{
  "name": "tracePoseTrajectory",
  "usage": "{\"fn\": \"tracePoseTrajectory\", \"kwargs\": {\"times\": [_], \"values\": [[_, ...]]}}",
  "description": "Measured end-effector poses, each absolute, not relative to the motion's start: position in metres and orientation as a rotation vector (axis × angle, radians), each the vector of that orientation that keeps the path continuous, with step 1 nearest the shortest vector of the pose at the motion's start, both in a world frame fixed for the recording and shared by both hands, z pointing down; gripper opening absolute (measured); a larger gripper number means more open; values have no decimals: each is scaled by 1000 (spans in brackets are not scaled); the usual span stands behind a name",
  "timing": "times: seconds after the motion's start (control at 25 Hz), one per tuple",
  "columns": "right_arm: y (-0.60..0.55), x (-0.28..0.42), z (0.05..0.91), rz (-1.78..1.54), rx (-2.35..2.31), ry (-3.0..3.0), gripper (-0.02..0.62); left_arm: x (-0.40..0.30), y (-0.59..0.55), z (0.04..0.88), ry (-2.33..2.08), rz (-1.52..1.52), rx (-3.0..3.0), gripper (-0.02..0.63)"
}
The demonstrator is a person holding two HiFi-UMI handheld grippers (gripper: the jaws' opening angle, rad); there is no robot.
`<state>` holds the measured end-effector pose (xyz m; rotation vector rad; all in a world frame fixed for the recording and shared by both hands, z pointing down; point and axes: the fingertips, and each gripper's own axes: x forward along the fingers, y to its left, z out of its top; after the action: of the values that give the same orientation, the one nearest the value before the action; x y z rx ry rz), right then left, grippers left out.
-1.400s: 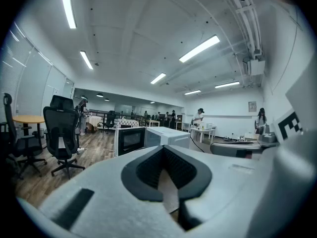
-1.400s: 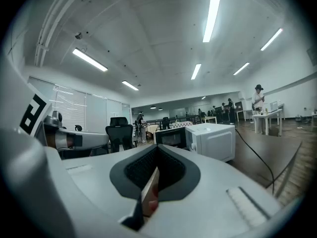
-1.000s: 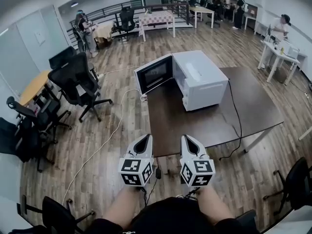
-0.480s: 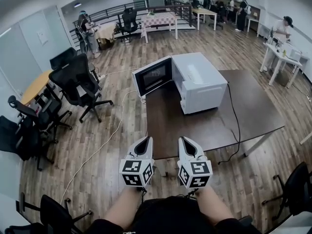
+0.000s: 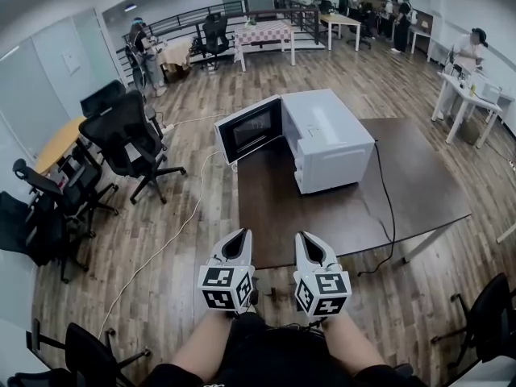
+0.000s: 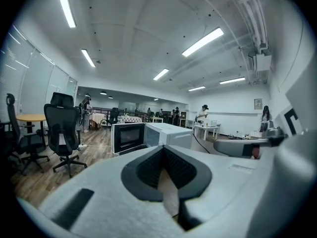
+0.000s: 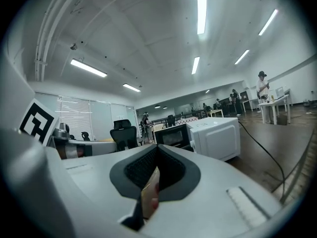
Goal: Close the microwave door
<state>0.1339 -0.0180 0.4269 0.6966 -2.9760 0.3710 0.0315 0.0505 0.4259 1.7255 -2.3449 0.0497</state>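
Note:
A white microwave [image 5: 326, 139] stands on a dark brown table [image 5: 419, 184]. Its black-windowed door [image 5: 248, 129] is swung open to the left, past the table's edge. My left gripper [image 5: 238, 240] and right gripper [image 5: 309, 243] hover side by side at the table's near edge, well short of the microwave. Both are shut with nothing between their jaws. In the left gripper view the open door [image 6: 128, 138] and the white body [image 6: 171, 134] show beyond my left gripper [image 6: 164, 148]. In the right gripper view the microwave [image 7: 213, 139] lies ahead of my right gripper [image 7: 157, 148], slightly to the right.
Black office chairs [image 5: 129, 139] stand on the wood floor at the left. A white cable [image 5: 173, 232] runs across the floor. The microwave's black cord [image 5: 387, 200] crosses the table. Other tables [image 5: 262, 35] and people are at the back and right.
Both grippers have crept forward together, still side by side and shut. The microwave and table have shifted a little left in the head view. The door still stands open.

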Motion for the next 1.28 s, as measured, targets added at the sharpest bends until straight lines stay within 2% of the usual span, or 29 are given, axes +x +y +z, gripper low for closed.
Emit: {"fn": "tracePoseTrajectory", "kwargs": {"times": [0.36, 0.88, 1.28], "values": [[-43, 95, 429, 344, 716, -2970, 9, -6, 22, 430, -2332, 67, 1765, 8], [-85, -31, 423, 269, 709, -2979, 9, -146, -26, 430, -2296, 11, 1744, 8], [-127, -101, 429, 246, 839, -2895, 9, -231, -68, 436, -2229, 28, 1793, 8]]}}
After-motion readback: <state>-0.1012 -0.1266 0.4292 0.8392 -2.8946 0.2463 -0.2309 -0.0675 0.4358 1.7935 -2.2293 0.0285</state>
